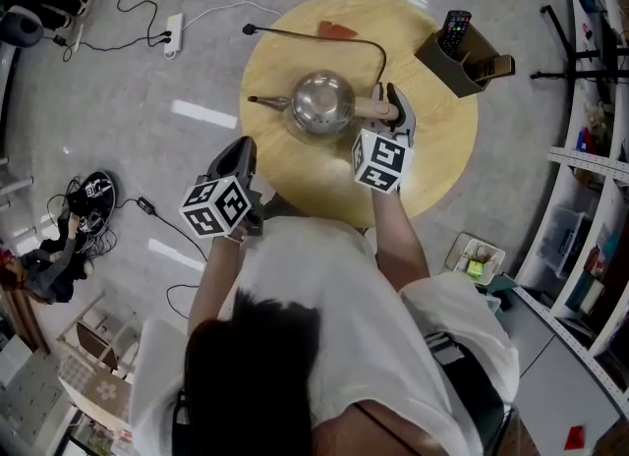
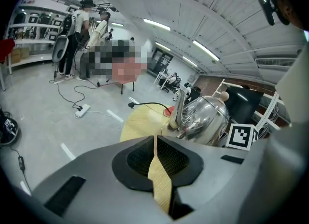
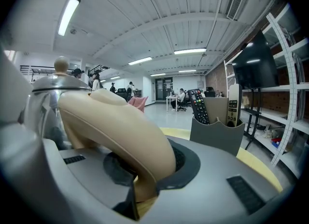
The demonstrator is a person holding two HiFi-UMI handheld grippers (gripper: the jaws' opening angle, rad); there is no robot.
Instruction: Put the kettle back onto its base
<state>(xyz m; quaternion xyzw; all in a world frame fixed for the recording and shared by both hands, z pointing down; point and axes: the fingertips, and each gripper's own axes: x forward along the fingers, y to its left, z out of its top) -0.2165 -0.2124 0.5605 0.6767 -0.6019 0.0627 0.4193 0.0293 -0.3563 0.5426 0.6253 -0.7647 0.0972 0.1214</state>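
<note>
So the right gripper (image 1: 393,102) is clamped on the beige handle (image 3: 116,126) of the kettle (image 1: 324,102), which is mid-way across the round table (image 1: 432,164). The left gripper (image 1: 239,157) hangs by the table edge, jaws together, nothing in them.

Remote caddy (image 1: 462,66) on tbl (image 1: 442,149); floor pwr strip (image 1: 174,33)

The kettle (image 1: 324,102) is polished steel and domed, with a knobbed lid. Its thin spout (image 1: 267,101) points left, and its beige handle (image 3: 111,121) is clamped in the right gripper (image 1: 393,102). It is upright over the table (image 1: 432,149). Its base cannot be made out.
</note>
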